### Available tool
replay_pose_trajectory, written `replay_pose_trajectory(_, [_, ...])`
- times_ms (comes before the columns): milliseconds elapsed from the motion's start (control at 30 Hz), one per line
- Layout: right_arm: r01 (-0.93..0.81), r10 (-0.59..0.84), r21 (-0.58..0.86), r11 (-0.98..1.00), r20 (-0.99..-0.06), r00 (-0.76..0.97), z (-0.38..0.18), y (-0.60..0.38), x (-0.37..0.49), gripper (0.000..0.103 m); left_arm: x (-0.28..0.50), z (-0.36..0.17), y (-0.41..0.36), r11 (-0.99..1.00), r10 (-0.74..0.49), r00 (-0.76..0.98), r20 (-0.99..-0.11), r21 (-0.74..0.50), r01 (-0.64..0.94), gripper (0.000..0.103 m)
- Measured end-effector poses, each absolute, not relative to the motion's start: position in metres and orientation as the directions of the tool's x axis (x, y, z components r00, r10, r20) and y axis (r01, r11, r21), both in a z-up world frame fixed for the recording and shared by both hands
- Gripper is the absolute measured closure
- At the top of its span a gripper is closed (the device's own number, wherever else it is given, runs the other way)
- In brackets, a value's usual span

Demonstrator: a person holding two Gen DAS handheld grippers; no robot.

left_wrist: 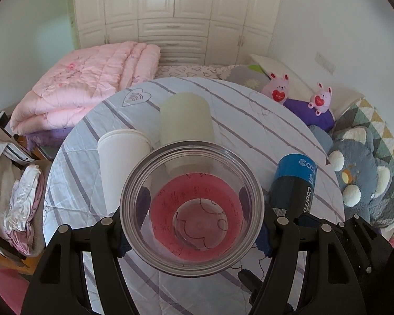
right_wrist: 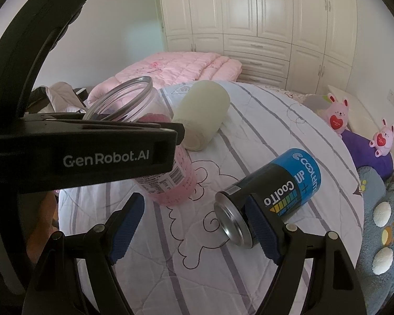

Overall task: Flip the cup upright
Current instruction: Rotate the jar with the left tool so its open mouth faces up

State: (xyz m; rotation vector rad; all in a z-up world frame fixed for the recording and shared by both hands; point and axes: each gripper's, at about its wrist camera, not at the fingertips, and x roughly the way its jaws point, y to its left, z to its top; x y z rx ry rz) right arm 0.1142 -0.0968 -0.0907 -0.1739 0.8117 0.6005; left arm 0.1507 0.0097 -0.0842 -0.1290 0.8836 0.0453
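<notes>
Left gripper [left_wrist: 193, 218] is clamping the clear plastic cup [left_wrist: 191, 207], its blue pads pressing on opposite sides of the wall just below the rim, with the mouth facing the camera and the pink-labelled base beyond. Seen from the right wrist, that same cup [right_wrist: 144, 141] is sitting tilted, mouth up and leaning away, its base touching or just above the striped tablecloth [right_wrist: 249, 120]; which of the two I cannot tell. The left gripper [right_wrist: 168, 134] is crossing that view from the side, with "GenRobot.AI" printed on its finger.

Right gripper [right_wrist: 194, 228] is standing wide, holding nothing. Its right pad is lying just beside the metal end of a blue and black can [right_wrist: 273, 194], which is resting on its side; whether pad and can are touching is unclear.

Only the left wrist view is showing the white paper cup [left_wrist: 120, 162], lying on its side to the left of the clear one. Both views are showing a pale frosted cup [left_wrist: 185, 120] lying on its side farther back on the table, and the can [left_wrist: 294, 183] to the right.
</notes>
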Motion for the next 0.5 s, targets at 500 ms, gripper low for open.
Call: replay_pose_trajectory(500, [-0.568, 0.433, 0.072, 0.82, -0.727, 0.533, -0.0916, -0.0907, 0.1096, 0.022, 0.1424, -0.0801, 0.0113, 0.994, -0.009, 0.631, -0.775, -0.078, -0.082, 0.021])
